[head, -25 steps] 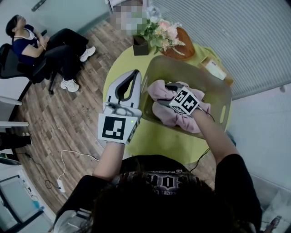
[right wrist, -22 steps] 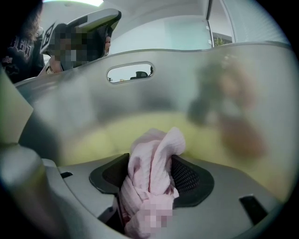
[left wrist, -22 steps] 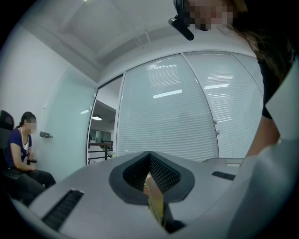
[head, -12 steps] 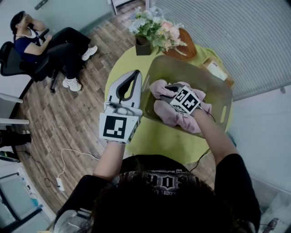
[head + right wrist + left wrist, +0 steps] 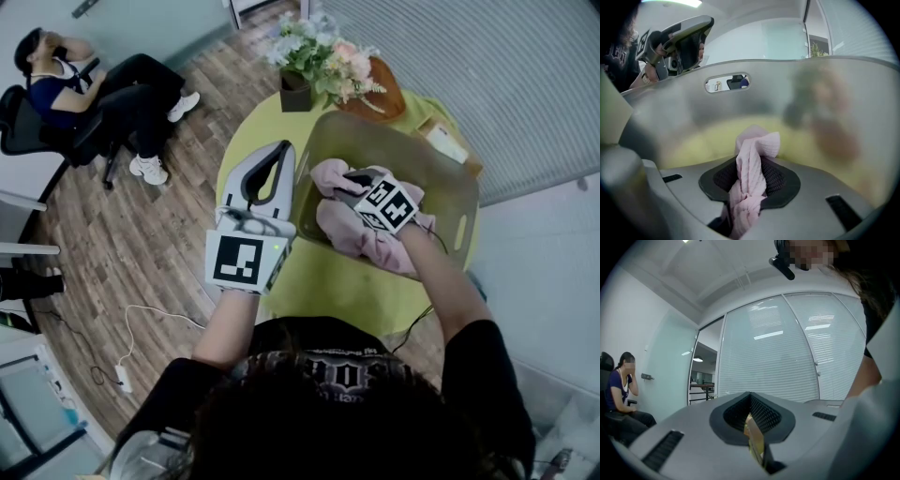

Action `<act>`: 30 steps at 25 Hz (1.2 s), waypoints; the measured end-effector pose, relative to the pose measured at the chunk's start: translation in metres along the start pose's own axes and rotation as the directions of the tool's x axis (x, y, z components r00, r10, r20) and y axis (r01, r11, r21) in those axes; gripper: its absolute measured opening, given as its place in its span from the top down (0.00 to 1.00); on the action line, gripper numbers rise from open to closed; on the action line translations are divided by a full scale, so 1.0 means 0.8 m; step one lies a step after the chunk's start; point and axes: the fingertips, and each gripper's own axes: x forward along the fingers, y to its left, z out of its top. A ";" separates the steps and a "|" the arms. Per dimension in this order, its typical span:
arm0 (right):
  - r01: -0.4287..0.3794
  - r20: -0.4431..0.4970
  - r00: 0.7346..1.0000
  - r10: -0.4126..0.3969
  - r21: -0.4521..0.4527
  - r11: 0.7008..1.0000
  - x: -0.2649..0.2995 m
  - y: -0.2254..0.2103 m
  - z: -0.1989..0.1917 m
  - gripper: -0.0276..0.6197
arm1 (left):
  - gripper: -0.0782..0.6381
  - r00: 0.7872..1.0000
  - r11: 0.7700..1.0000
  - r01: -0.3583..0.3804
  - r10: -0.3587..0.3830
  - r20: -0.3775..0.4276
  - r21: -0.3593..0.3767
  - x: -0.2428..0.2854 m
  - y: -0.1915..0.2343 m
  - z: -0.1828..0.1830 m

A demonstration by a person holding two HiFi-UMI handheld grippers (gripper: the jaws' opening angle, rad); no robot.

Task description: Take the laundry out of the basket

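Surface: one round table (image 5: 323, 281) under a yellow-green cloth, standing on a wood-plank floor (image 5: 141, 244). Slatted blinds (image 5: 487, 66) run along the far side. One person (image 5: 75, 89) sits in an office chair (image 5: 23, 131) well apart from the table.

On the table I count one smooth, translucent tan basket (image 5: 398, 150) with a slot handle, one bunch of flowers (image 5: 328, 58), one wooden tray (image 5: 382, 94) and one small box (image 5: 442, 141).

The laundry (image 5: 356, 239), soft ribbed pink cloth in crumpled folds, lies inside the basket.

The right gripper (image 5: 750, 168) is down in the basket. Its jaws have just been closing and now pinch a fold of the pink cloth.

The left gripper (image 5: 283, 152) is held level just beside the basket's rim, jaws together. I cannot identify the thin tan sliver in their slit
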 end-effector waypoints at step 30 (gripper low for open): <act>0.159 0.416 0.884 -0.215 0.165 0.973 -0.117 -0.026 0.125 0.78 | 0.90 1.000 1.000 0.009 -0.009 0.016 0.015 -0.024 -0.004 0.015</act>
